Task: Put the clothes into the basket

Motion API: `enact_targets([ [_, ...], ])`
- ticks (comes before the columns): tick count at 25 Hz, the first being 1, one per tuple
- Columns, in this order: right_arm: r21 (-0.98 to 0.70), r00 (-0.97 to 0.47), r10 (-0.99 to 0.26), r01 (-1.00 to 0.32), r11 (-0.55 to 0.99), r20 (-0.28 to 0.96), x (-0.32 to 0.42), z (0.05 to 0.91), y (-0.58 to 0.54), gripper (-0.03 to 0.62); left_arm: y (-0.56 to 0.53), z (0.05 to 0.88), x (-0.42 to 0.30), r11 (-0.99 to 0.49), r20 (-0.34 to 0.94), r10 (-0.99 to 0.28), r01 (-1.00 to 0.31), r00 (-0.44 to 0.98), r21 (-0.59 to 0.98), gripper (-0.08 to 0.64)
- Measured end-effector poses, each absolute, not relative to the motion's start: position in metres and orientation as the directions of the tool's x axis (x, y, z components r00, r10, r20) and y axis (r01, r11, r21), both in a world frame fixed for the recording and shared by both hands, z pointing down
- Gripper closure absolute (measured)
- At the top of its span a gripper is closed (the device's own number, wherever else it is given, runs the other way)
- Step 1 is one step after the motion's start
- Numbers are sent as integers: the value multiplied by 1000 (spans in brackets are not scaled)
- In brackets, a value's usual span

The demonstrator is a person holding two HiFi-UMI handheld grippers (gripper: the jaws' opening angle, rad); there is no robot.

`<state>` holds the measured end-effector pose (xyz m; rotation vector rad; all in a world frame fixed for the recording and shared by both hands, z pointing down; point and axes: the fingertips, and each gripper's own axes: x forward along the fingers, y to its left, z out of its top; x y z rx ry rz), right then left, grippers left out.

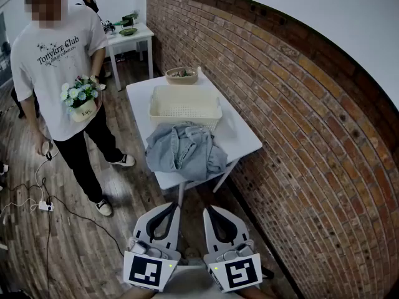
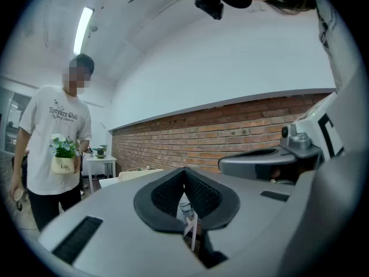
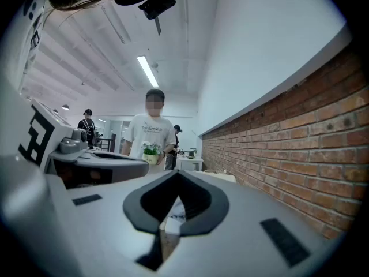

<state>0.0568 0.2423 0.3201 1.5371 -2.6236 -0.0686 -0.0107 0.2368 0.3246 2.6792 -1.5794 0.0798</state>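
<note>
A crumpled blue denim garment [image 1: 186, 151] lies on the near half of a white table [image 1: 240, 139]. Behind it on the same table stands an empty cream plastic basket [image 1: 184, 105]. My left gripper [image 1: 171, 207] and right gripper [image 1: 211, 210] are side by side at the bottom of the head view, held level, short of the table's near edge. Both are shut with nothing between the jaws. In the left gripper view the left gripper [image 2: 184, 170] has its jaws closed, and the right gripper [image 3: 176, 173] looks the same in its own view.
A small woven bowl [image 1: 181, 75] sits at the table's far end. A person [image 1: 62, 73] holding a flower pot [image 1: 81, 101] stands left of the table. A brick wall [image 1: 280, 104] runs along the right. Cables and a power strip [image 1: 45, 205] lie on the wooden floor.
</note>
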Motion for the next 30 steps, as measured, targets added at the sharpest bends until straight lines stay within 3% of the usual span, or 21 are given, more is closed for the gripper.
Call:
enact_targets([
  [30, 40, -446, -892, -892, 450, 76, 35, 337, 240, 584, 226, 341, -40, -518, 88, -851, -855, 517, 9, 551],
])
